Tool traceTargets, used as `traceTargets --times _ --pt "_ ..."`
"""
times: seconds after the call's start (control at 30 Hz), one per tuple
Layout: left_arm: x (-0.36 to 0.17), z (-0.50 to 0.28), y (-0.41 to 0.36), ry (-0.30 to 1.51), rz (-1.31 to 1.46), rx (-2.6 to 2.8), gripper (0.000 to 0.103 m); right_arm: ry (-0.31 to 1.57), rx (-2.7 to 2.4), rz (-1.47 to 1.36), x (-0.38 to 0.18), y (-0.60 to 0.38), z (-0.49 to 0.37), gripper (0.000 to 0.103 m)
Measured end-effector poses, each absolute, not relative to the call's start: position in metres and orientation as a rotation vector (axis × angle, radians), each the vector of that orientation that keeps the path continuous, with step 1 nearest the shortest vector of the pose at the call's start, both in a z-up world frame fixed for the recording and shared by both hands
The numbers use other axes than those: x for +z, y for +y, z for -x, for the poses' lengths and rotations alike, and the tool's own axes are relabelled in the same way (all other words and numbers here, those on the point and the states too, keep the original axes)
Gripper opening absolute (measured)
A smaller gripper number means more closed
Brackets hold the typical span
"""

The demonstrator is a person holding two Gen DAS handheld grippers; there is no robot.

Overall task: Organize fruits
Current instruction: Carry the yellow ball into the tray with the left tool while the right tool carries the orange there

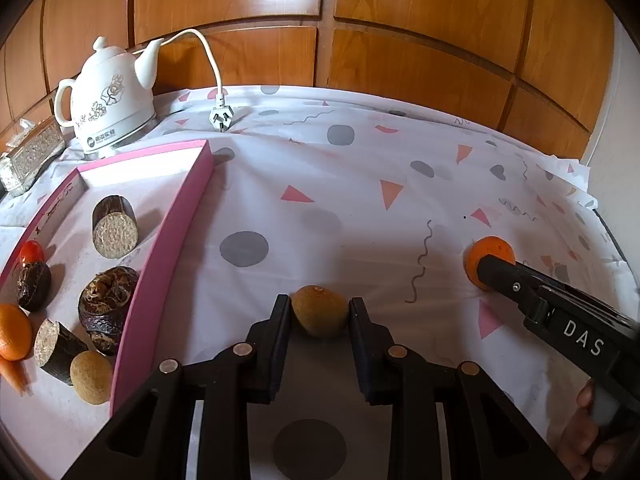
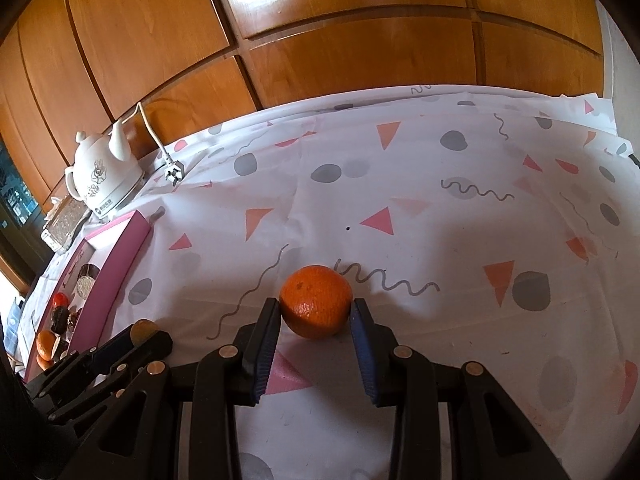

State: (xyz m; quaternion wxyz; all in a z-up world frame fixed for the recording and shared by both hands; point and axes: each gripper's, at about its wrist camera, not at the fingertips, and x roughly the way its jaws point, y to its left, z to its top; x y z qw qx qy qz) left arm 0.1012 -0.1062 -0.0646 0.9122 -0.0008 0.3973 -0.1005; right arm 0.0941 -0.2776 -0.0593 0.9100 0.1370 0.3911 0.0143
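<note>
Wood-panelled cabinet doors back a surface draped in a white cloth printed with grey dots, pink triangles and squiggles. On that cloth, at the 6 o'clock side of the left wrist view, a brown-green round fruit sits clamped in the left gripper, both black fingers pressing its sides with the jaws drawn narrow. Toward 3 o'clock from it, well apart, an orange rests on the cloth in the grasp of the right gripper, whose blue-edged pads meet the fruit on either side. A person's hand holds that gripper's handle at the lower right edge. At 9 o'clock of the brown-green fruit lies a pink-rimmed tray holding cut brown cylinders, dark wrinkled fruits, a small red one, another orange and a tan ball. Beyond the tray, around 11 o'clock, stands a white ceramic kettle, its cord ending in a plug lying on the cloth.
</note>
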Motion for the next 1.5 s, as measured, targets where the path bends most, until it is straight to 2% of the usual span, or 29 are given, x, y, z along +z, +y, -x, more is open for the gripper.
traceTargets --times 0.77,1.07,1.5 --pt "-0.062 -0.098 -0.106 0.812 0.0 -0.215 0.029 0.804 0.028 -0.271 -0.061 -0.275 -0.094 0.036" --pt "-0.044 -0.081 -0.098 0.823 0.018 -0.264 0.029 0.806 0.009 -0.229 -0.06 -0.27 -0.095 0.036" --pt "-0.001 -0.081 -0.021 0.799 0.099 -0.147 0.029 0.827 -0.019 -0.159 -0.054 -0.258 -0.094 0.036"
